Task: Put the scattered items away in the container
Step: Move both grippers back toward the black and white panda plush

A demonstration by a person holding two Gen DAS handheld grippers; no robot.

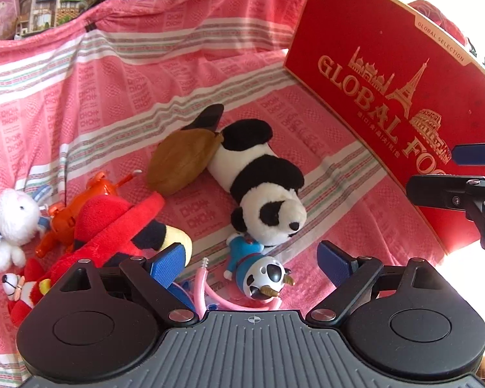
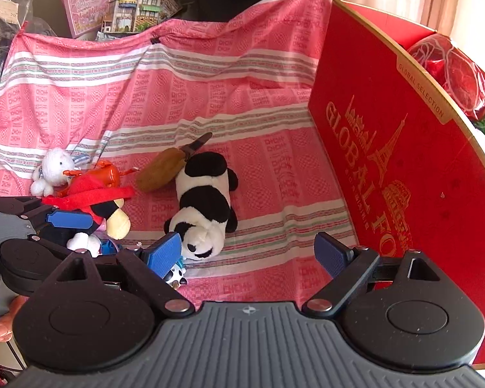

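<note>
A plush panda [image 1: 258, 181] [image 2: 203, 203] lies on the pink striped cloth [image 1: 113, 97], with a brown pouch [image 1: 181, 158] [image 2: 160, 169] at its back. A small blue figure with a cow head [image 1: 255, 266] lies just below my open, empty left gripper [image 1: 252, 262]. A red plush bird [image 1: 113, 226] [image 2: 93, 197], an orange toy [image 1: 80, 207] and a white bunny [image 1: 13, 220] [image 2: 53, 169] lie at the left. My right gripper [image 2: 249, 252] is open and empty beside the panda's head. The red box [image 1: 388, 80] [image 2: 404, 161] stands at the right.
A pink looped cord [image 1: 207, 287] lies by the left finger. A small dog figure [image 1: 13, 286] sits at the far left. A red-wrapped bundle [image 2: 452, 74] lies in the box. Paper model houses [image 2: 135, 13] and a bag [image 2: 87, 0] stand behind the cloth.
</note>
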